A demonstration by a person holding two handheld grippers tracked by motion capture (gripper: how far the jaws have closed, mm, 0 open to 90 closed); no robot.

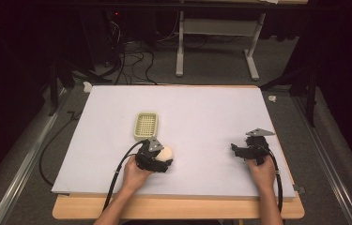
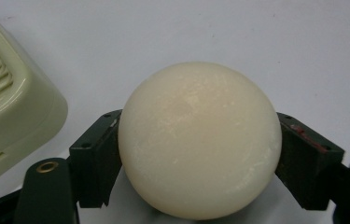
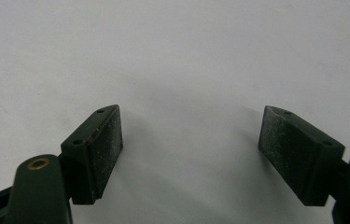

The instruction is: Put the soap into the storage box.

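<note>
A cream-white ball [image 2: 199, 140] sits between the jaws of my left gripper [image 2: 199, 158], both pads pressed against its sides. From above, the ball [image 1: 165, 153] shows at the left gripper [image 1: 158, 159], just in front of a pale green slotted basket [image 1: 146, 125]. The basket's corner [image 2: 9, 107] lies close at the left in the left gripper view. My right gripper [image 3: 191, 149] stands open over bare white surface, nothing between its pads. In the high view that right gripper [image 1: 244, 151] rests at the table's right side.
A white sheet [image 1: 202, 117] covers the wooden table [image 1: 178, 208]. Cables trail from both grippers toward the front edge. Beyond the table are a dark floor, a tangle of cables [image 1: 126, 56] and a white desk frame [image 1: 216, 42].
</note>
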